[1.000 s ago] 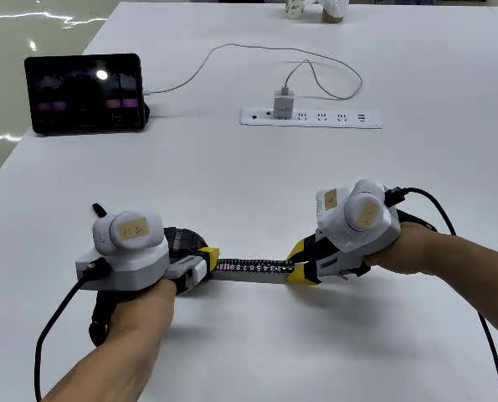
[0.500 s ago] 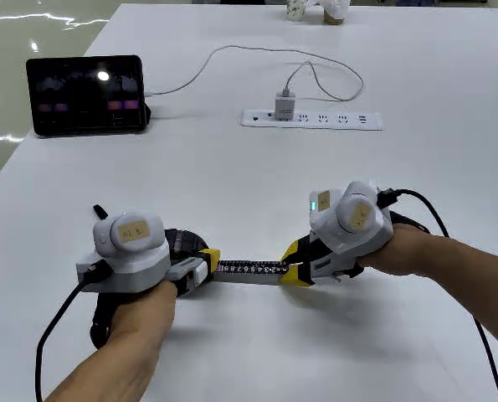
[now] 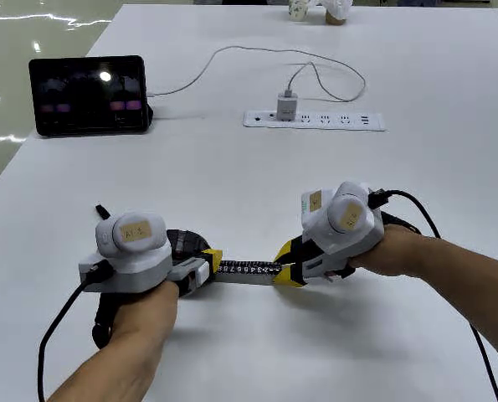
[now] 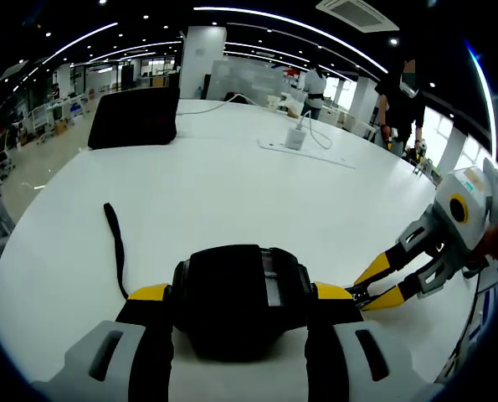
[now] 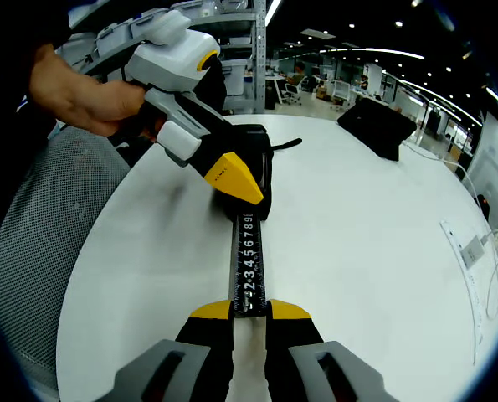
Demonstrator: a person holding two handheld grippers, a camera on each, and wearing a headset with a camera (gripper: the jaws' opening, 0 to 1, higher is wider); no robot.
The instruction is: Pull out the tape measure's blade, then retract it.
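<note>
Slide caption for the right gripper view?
Right gripper pinches the blade tip while left gripper clamps the tape measure's black case on the table.

White table (image 3: 232, 193), wide, glossy. Far left: black tablet (image 3: 88, 94) propped upright, screen dimly lit. Far centre: white power strip (image 3: 315, 121) lying flat, white charger (image 3: 286, 106) plugged into it; white cable (image 3: 223, 52) runs over the tabletop from tablet to charger. Near left: black tape measure (image 3: 186, 245) resting on the surface, blade (image 3: 247, 268) drawn out to the right, black strap (image 4: 115, 243) lying beside the case
</note>
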